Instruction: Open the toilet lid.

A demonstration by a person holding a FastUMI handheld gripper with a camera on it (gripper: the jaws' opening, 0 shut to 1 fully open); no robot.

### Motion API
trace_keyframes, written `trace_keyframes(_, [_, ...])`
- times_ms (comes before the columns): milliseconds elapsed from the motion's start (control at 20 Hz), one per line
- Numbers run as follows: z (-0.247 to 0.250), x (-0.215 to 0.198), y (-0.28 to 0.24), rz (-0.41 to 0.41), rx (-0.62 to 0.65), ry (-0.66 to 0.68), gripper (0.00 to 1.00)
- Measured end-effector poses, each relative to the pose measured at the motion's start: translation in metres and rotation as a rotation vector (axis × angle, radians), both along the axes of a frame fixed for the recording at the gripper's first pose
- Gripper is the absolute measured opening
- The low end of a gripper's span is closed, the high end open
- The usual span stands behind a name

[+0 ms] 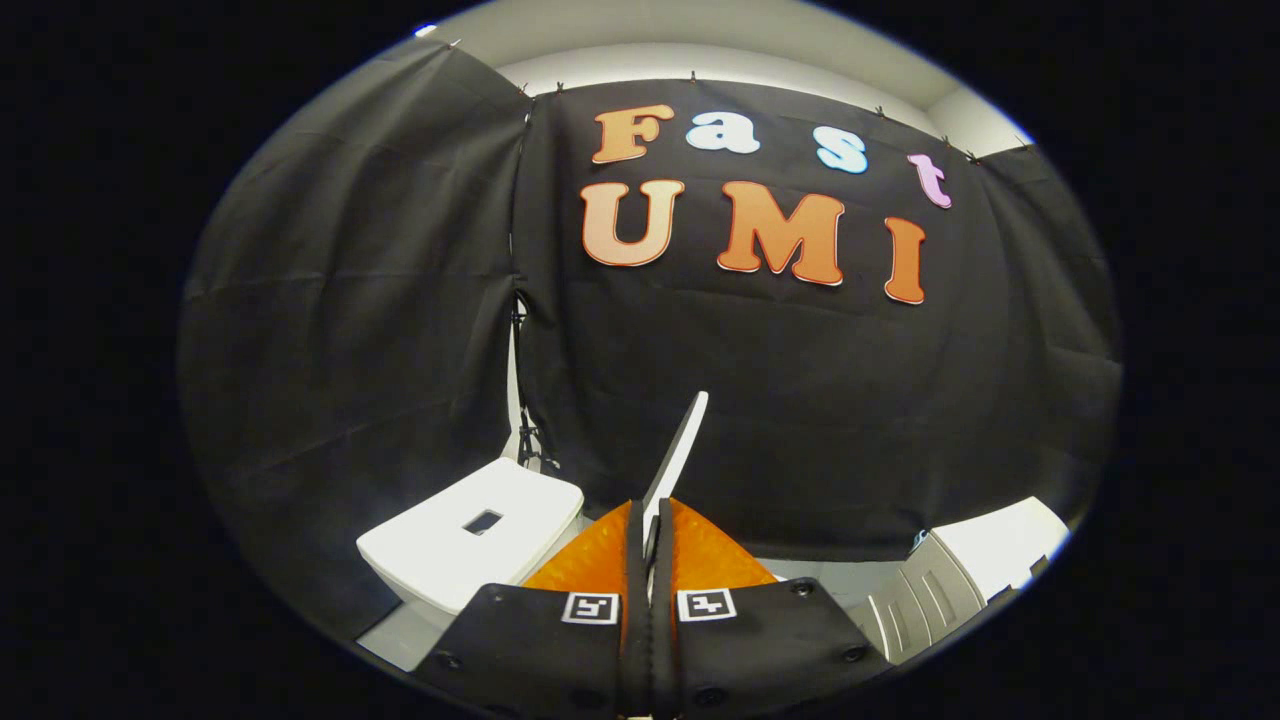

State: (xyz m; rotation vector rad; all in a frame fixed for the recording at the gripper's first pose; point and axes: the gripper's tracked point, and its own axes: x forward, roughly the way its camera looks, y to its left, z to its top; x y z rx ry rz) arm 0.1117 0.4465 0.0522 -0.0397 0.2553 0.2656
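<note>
The jaws are clamped on the edge of the toilet lid [678, 450], which rises tilted just ahead of them. Beside it, the cistern [470, 535] stands ready to stop the lid.

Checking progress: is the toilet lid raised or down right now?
Raised. The toilet lid stands edge-on, steeply tilted, rising from between the gripper fingers, which are shut on it, beside the tank.

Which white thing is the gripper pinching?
The thin toilet lid, standing up on edge between the shut gripper fingers. The white tank sits off to one side, untouched.
</note>
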Motion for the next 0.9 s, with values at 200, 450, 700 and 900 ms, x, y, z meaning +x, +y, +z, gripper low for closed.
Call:
trace_keyframes(200, [0.008,-0.003,0.026,0.000,-0.009,-0.018,0.08])
trace_keyframes(450, [0.016,-0.008,0.077,0.036,-0.038,-0.044,0.08])
trace_keyframes(700, [0.017,-0.013,0.123,0.088,-0.044,-0.046,0.08])
trace_keyframes(900, [0.015,-0.018,0.154,0.136,-0.073,-0.050,0.08])
